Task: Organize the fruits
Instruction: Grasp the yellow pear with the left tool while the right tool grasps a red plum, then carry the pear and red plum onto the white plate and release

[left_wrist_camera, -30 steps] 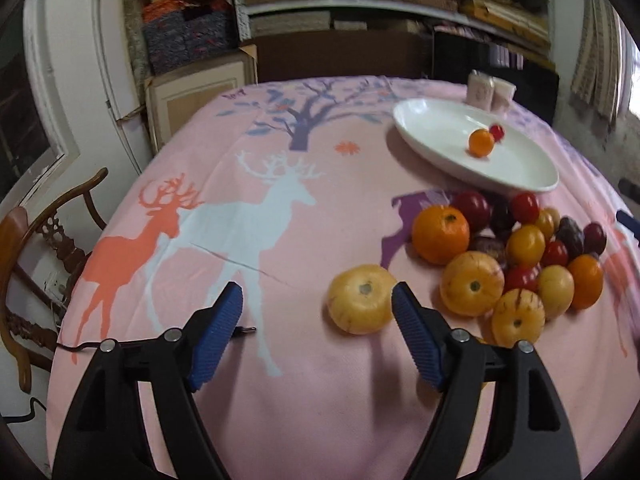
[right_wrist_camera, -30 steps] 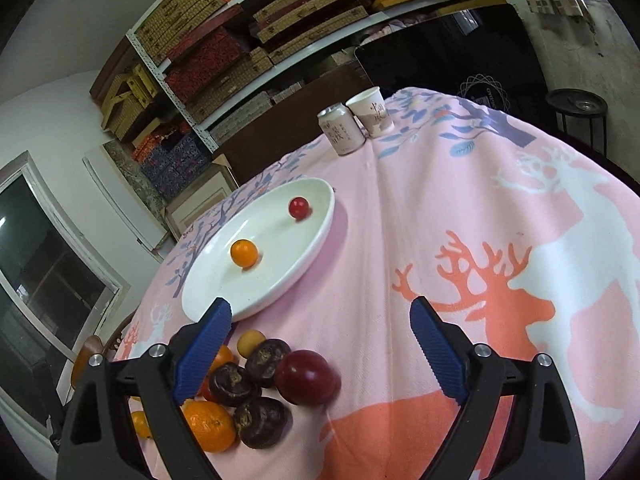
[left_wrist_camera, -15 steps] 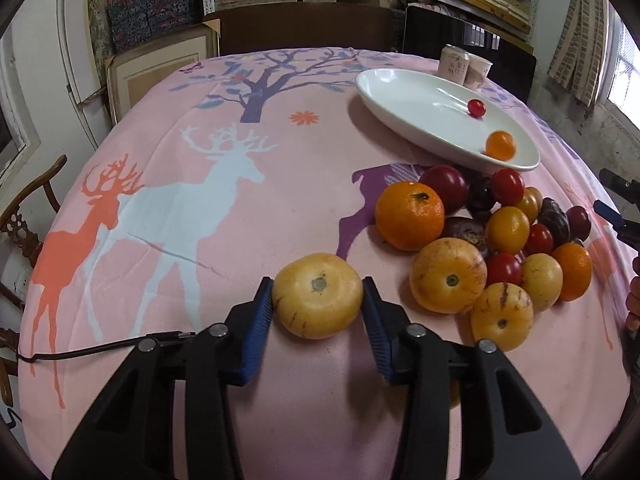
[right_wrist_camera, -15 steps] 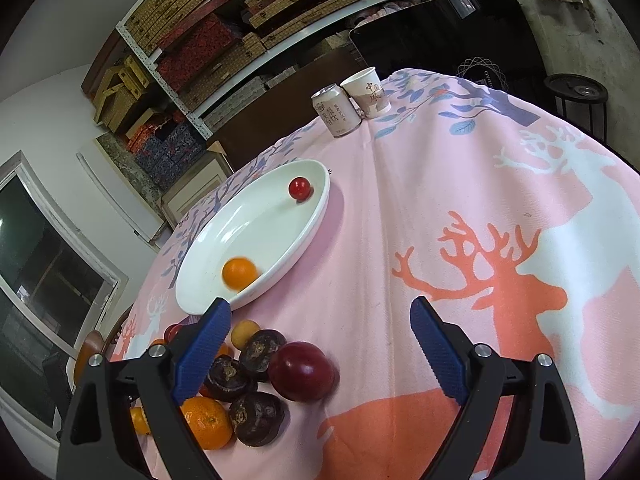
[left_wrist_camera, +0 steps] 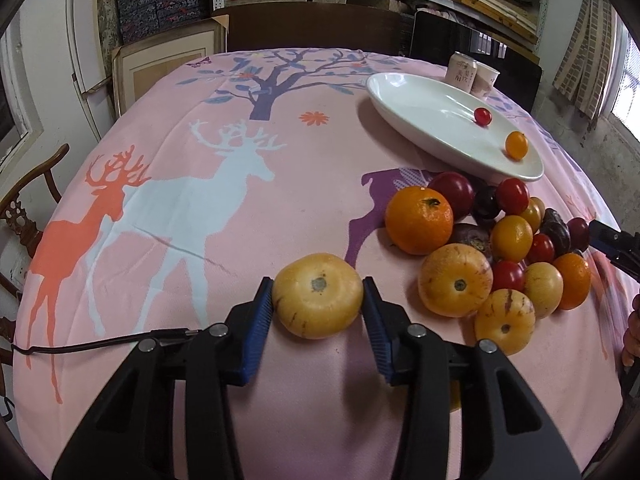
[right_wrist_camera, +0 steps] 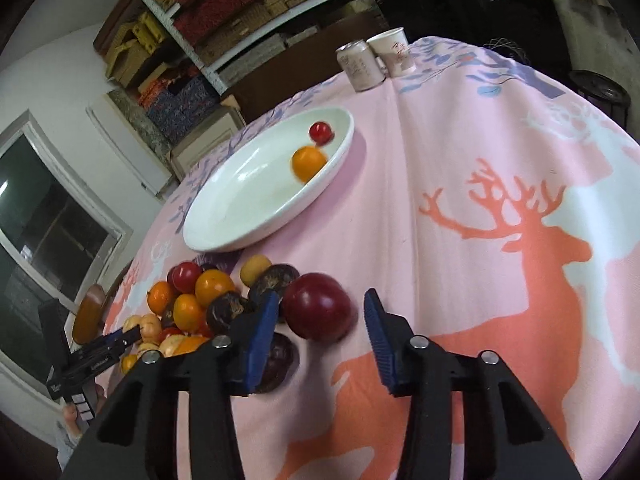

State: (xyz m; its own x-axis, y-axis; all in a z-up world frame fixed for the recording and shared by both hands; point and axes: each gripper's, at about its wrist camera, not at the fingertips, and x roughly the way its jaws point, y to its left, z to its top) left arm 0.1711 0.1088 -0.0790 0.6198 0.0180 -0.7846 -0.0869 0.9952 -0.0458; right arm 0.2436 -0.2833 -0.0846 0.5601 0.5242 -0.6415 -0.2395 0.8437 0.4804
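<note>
The left gripper (left_wrist_camera: 318,300) is clamped on a yellow striped fruit (left_wrist_camera: 319,295), a blue pad pressed to each flank, on the pink deer-print tablecloth (left_wrist_camera: 180,208). Only the left wrist view shows this grip. It also shows the whole fruit pile (left_wrist_camera: 500,248) to the right: a mandarin (left_wrist_camera: 419,220), two more yellow striped fruits, cherry tomatoes, small orange fruits and dark ones. A black cable (left_wrist_camera: 100,342) trails off to the left.

The right gripper (right_wrist_camera: 320,322) has just been closing around a dark red plum (right_wrist_camera: 318,306) at the pile's near edge. The left pad touches the plum or nearly so; a gap of cloth shows between the plum and the right pad, so the grip is not yet firm. Only this view shows the plum between the jaws.

Both views show the white oval dish (right_wrist_camera: 240,200) beyond the pile, holding a cherry tomato (right_wrist_camera: 321,132) and a small orange fruit (right_wrist_camera: 308,162), the latter blurred in the right wrist view. Behind the dish stand a drink can (right_wrist_camera: 360,66) and a paper cup (right_wrist_camera: 392,52), touching or nearly so.
</note>
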